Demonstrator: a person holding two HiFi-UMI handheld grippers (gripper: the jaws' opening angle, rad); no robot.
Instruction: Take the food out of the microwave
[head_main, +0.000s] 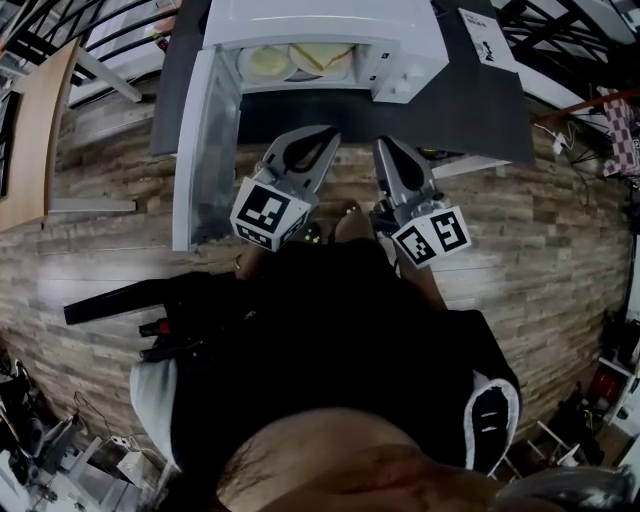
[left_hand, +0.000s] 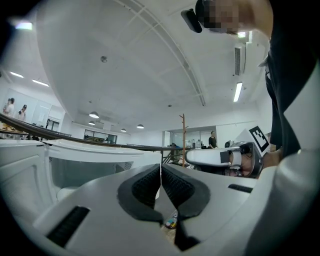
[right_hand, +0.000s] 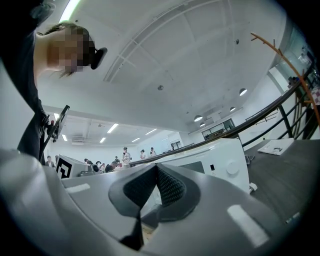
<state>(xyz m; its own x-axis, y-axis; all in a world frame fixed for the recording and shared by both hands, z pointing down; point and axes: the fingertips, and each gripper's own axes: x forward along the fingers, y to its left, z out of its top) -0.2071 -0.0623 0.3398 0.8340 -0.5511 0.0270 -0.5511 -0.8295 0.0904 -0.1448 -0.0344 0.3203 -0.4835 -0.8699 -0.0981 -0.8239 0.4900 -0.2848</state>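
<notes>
The microwave (head_main: 405, 45) stands at the tabletop's (head_main: 490, 115) near edge with its door (head_main: 205, 150) open and the food (head_main: 320, 56) inside, not yet taken. The left gripper (head_main: 326, 136) and right gripper (head_main: 384, 146) hover just outside, jaws pressed together, empty. The whole lift-out remains.

Left claw (head_main: 322, 136), right claw (head_main: 384, 146) grey-white; black ribbed pads (left_hand: 144, 187); black-white marker cubes (head_main: 268, 213); black clothing (head_main: 320, 340), white trim.
</notes>
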